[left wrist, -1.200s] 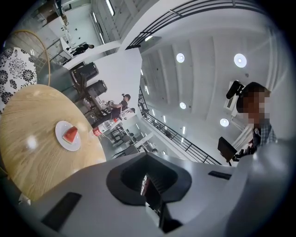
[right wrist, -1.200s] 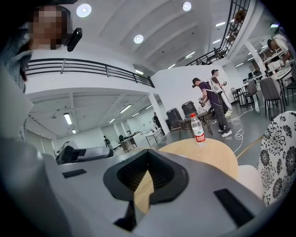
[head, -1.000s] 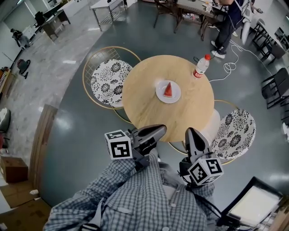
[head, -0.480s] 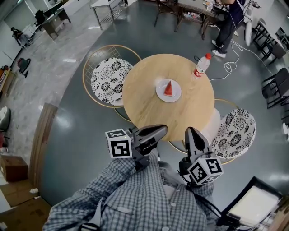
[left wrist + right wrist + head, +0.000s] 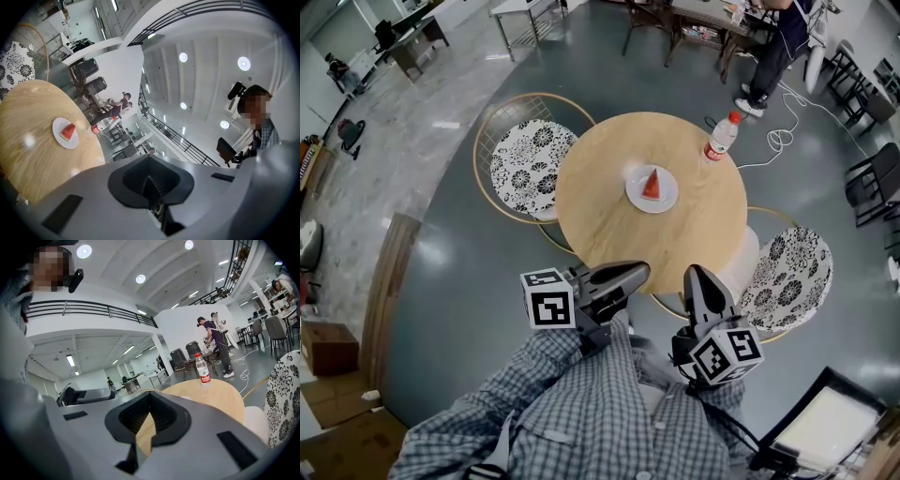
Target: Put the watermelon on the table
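A red wedge of watermelon lies on a white plate near the middle of the round wooden table. Both grippers hover at the table's near edge, well short of the plate. The left gripper has its jaws together and holds nothing. The right gripper beside it also looks shut and empty. In the left gripper view the watermelon sits on its plate far off to the left of the left gripper. The right gripper view shows the right gripper over the table; the slice is hidden there.
A plastic water bottle with a red label stands at the table's far right edge, also seen as the bottle. Two chairs with black-and-white floral cushions flank the table, one at the left, one at the right. A person stands at the back.
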### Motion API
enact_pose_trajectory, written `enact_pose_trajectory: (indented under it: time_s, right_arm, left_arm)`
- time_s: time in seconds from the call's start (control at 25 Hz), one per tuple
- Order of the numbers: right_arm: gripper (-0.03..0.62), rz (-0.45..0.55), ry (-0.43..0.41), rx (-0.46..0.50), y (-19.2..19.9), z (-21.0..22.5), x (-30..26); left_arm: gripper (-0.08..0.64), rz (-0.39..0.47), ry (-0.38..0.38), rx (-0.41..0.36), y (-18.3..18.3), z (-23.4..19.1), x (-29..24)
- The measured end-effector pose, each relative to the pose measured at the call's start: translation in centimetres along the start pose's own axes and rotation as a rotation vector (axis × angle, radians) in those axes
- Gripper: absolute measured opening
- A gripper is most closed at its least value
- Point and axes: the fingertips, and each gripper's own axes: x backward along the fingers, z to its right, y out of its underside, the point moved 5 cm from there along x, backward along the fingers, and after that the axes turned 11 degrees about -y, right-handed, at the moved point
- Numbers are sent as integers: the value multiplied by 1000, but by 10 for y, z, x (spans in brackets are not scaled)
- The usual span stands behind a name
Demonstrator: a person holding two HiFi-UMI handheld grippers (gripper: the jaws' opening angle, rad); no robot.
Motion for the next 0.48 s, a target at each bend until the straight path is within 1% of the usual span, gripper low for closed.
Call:
enact_pose_trajectory:
  time_s: [0.48]
  right_arm:
    - [8,-8,-8,6,3,-1,-2]
  left_arm:
    - [6,-10,2,1,1,-2,-1]
